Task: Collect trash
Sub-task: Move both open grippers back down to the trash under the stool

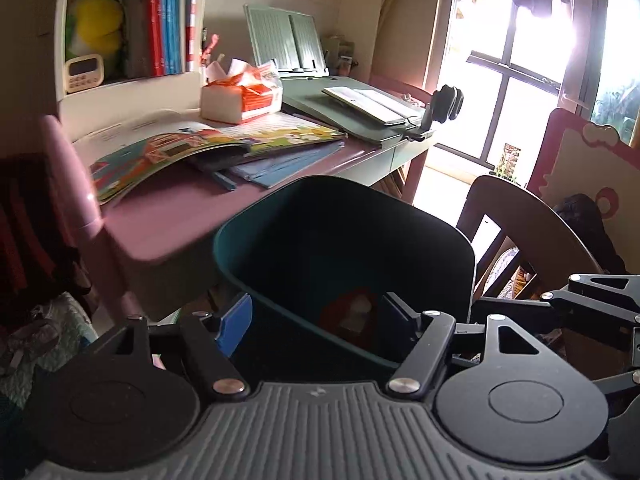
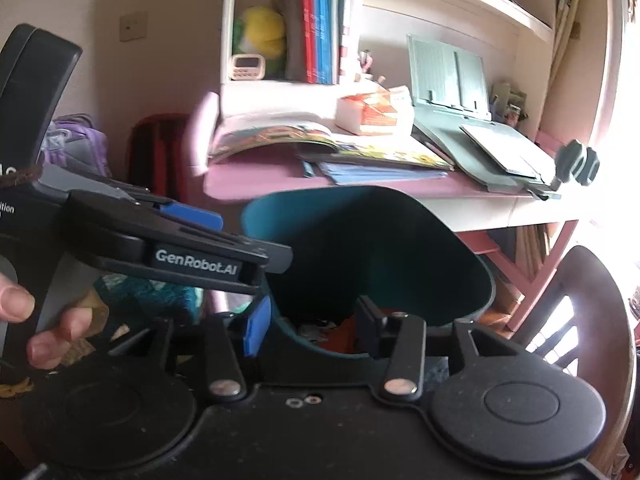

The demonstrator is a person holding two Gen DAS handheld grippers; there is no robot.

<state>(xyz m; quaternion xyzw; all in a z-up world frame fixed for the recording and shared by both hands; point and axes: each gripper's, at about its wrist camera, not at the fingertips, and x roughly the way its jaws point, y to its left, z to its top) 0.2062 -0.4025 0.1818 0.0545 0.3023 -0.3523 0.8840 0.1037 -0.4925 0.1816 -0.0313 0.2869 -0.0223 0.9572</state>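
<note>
My left gripper (image 1: 316,320) hangs over the near rim of the teal bin (image 1: 420,232), fingers spread, gripping nothing; my right gripper (image 2: 314,328) does likewise. The bin stands upright below the pink desk (image 1: 176,208), mouth upward; red trash (image 1: 352,316) lies inside it.

Teal bin (image 1: 344,240), pink desk (image 1: 168,220), blue-padded black gripper (image 1: 316,320).
</note>
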